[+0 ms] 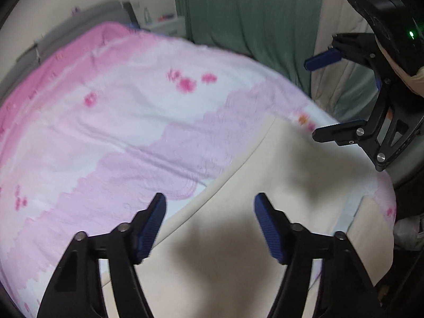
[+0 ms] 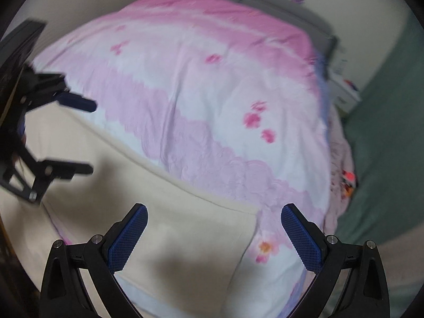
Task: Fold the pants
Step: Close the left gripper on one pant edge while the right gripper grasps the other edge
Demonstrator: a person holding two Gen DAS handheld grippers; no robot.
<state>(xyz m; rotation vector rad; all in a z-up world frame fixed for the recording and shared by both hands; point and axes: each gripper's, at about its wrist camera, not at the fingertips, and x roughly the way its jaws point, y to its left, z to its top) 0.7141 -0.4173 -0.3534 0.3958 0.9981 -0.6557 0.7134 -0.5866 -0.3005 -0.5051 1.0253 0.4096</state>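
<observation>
Bedding fills both views: a pink, white and lilac quilt (image 1: 119,111) with flower prints covers a bed, and the cream pants (image 1: 238,225) lie flat on its near part, one long edge running diagonally across the quilt; their full outline is not visible, so the fold state cannot be judged with certainty. Left gripper (image 1: 209,225) points steeply down over the cream cloth, jaws apart, nothing between the blue pads (image 1: 148,228); right gripper (image 2: 214,235) is posed likewise above the pants near their edge, jaws wide, pads clear of the fabric. Each gripper appears in the other's view, side by side and apart, both empty; this paired, downward stance suits a two-point pick along one end of the garment, which is the probable step in hand. Dark shadows (image 1: 220,259) beneath the tools fall on the cloth, indicating the tools are near it; contact is not shown. Beyond the bed stand a green curtain (image 1: 251,21), a pale wall, a grey headboard (image 2: 265,0) and small items on a shelf, too blurred to identify.
</observation>
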